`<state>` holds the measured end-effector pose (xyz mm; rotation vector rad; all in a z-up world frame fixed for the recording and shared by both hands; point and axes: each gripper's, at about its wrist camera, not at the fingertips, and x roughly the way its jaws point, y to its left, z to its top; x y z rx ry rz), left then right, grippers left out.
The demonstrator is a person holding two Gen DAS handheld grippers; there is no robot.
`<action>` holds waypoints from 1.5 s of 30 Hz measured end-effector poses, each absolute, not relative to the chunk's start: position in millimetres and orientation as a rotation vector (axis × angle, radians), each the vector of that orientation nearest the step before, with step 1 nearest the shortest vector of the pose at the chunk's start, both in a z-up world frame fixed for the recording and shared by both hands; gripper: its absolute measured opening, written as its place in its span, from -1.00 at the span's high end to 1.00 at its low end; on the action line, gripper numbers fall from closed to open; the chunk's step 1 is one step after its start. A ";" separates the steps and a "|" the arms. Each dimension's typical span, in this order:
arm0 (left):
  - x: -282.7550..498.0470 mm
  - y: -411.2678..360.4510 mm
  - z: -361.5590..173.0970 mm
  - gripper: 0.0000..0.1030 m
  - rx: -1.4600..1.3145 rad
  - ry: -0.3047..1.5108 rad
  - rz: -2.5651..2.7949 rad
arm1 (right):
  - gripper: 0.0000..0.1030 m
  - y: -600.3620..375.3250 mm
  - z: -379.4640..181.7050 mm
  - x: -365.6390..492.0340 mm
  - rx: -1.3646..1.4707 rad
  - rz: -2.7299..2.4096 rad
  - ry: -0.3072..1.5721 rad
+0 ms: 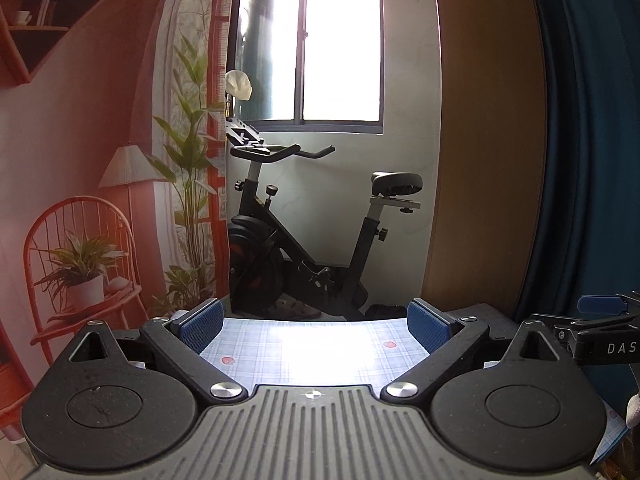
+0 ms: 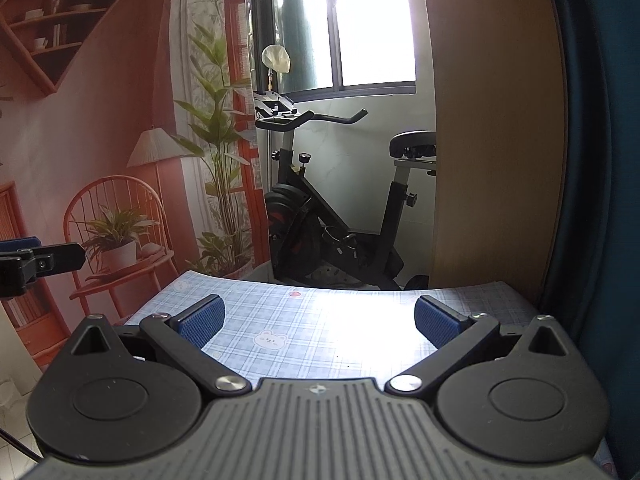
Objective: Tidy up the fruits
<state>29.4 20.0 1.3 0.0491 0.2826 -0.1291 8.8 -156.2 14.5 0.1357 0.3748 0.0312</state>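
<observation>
Both the left hand-held gripper (image 1: pixel 316 326) and the right hand-held gripper (image 2: pixel 318 320) stand wide and empty above the blue-checked cloth-covered desk (image 2: pixel 320 320), aimed toward twelve o'clock, apparently because no fruit is in view to grasp

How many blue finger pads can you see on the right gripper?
2: one blue pad at the left, one at the right, wide apart over the checked tablecloth, nothing between them.

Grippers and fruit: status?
Left gripper open, empty. Right gripper open, empty. No fruit in view, only tablecloth. Nothing in the way.
</observation>
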 end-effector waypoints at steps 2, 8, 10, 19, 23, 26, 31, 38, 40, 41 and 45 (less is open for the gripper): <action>27.6 19.1 2.6 -0.93 0.049 0.278 -0.123 | -1.00 -156.3 16.5 5.9 0.136 0.029 0.370; 23.1 15.8 3.0 -0.94 0.049 0.278 -0.118 | -1.00 -156.2 20.0 -2.1 0.137 0.025 0.358; 22.8 15.4 3.3 -0.94 0.049 0.280 -0.117 | -1.00 -156.5 21.2 -3.1 0.137 0.025 0.355; 24.1 14.9 5.1 -0.94 0.049 0.284 -0.121 | -1.00 -155.1 23.6 -4.5 0.138 0.025 0.352; 25.4 16.4 5.2 -0.94 0.051 0.289 -0.125 | -1.00 -155.4 24.5 -5.4 0.140 0.024 0.354; 25.9 18.3 6.4 -0.94 0.052 0.292 -0.127 | -1.00 -155.3 24.7 -5.7 0.140 0.023 0.353; 26.3 17.6 7.7 -0.94 0.064 0.290 -0.130 | -1.00 -155.4 24.6 -5.6 0.140 0.023 0.353; 24.7 18.3 8.4 -0.95 0.061 0.286 -0.125 | -1.00 -154.5 26.3 -7.7 0.141 0.020 0.349; 23.5 18.2 8.3 -0.95 0.061 0.284 -0.123 | -1.00 -154.4 26.9 -7.8 0.142 0.019 0.349; 23.2 18.0 8.4 -0.95 0.060 0.284 -0.124 | -1.00 -154.5 26.8 -7.9 0.141 0.018 0.349; 21.8 17.7 8.2 -0.95 0.060 0.284 -0.121 | -1.00 -154.4 27.4 -8.2 0.143 0.017 0.349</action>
